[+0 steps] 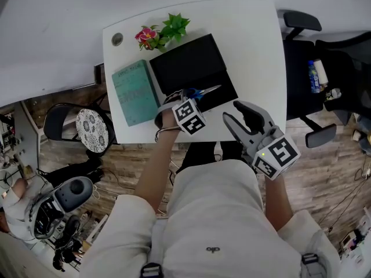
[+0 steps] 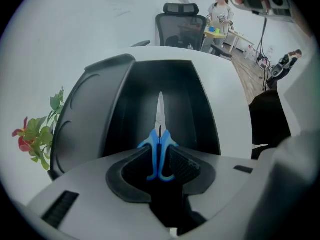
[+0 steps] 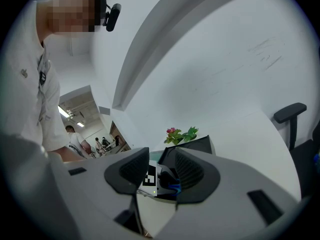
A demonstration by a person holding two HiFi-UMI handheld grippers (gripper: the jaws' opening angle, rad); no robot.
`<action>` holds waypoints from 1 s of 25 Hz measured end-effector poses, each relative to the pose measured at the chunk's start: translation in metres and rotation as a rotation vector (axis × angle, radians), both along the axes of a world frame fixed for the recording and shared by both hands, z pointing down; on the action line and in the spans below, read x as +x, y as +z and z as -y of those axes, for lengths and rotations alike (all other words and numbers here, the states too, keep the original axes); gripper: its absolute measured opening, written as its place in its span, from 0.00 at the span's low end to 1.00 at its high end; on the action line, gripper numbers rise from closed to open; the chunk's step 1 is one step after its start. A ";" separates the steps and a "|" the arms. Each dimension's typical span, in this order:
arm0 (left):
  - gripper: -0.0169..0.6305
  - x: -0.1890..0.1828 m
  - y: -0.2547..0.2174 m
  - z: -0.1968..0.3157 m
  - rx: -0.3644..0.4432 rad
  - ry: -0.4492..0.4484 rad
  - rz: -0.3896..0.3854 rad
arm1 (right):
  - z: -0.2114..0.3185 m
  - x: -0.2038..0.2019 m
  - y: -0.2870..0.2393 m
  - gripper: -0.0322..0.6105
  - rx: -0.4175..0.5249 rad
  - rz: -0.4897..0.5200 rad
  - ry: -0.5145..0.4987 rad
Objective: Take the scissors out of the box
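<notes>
Head view: the left tongs (image 1: 184, 95) point down into the black box (image 1: 191, 62) on the tabletop (image 1: 255, 45), over the scissors (image 1: 206, 90). The right tongs (image 1: 237, 113) hover near the front edge.

Left gripper view: the jaws are spread and flank the blue handles. The scissors lie in the box.

Right gripper view: released, empty.

This looks like the grasping step. Next: clench on the handles and lift clear.

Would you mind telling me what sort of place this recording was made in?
Probably an office or lab workroom: a white desk, a black office chair beside it, and a person standing at another table further back.
</notes>
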State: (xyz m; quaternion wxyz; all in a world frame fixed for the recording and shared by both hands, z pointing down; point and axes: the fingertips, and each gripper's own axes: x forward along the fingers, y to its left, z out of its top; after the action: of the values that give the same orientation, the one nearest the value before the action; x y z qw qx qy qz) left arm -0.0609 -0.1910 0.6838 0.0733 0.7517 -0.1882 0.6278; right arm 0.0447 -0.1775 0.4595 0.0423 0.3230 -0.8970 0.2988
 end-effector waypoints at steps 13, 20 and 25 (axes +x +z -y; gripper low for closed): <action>0.20 0.001 0.007 -0.001 -0.045 0.021 0.031 | -0.001 0.003 0.002 0.30 -0.010 0.014 0.012; 0.19 0.001 0.007 -0.001 -0.102 0.008 0.020 | -0.002 0.002 0.001 0.30 -0.010 0.015 0.003; 0.19 0.001 0.009 0.000 -0.107 0.001 0.020 | -0.001 0.004 0.003 0.29 -0.011 0.013 0.004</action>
State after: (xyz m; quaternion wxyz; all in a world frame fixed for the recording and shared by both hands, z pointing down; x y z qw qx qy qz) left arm -0.0597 -0.1910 0.6925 0.1110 0.7406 -0.1546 0.6444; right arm 0.0484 -0.1763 0.4625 0.0374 0.3227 -0.8949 0.3059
